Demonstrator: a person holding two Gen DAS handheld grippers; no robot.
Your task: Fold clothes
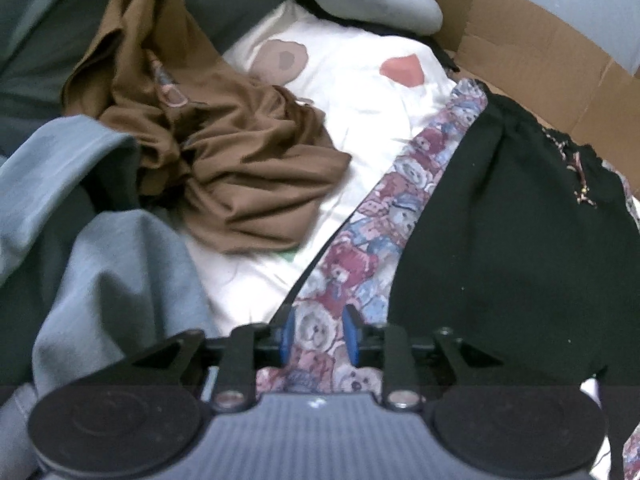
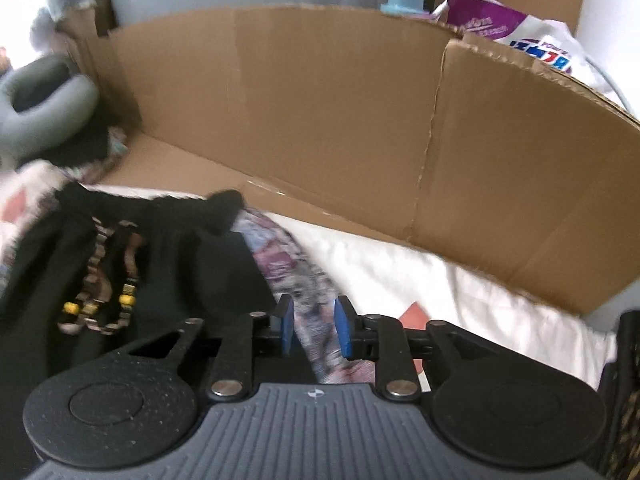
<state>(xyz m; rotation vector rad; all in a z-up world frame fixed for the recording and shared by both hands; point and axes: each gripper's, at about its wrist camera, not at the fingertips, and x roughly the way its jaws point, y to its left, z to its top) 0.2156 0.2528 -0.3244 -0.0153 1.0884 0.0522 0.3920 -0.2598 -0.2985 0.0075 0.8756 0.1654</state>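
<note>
step: setting grips on bear-print cloth [image 1: 394, 196] at 6 o'clock, under black garment [image 1: 508, 240] | left gripper [image 1: 320, 334], right gripper [image 2: 314, 326]: jaws part-open astride the print, unclamped | next: pinch, lift edge

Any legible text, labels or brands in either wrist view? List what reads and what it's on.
None reads cleanly.
White and purple plastic bag behind the cardboard wall: pale lettering on the purple band and large blue and red letters, both too blurred to read.
Teddy-bear print fabric: pictures only, no words.
</note>
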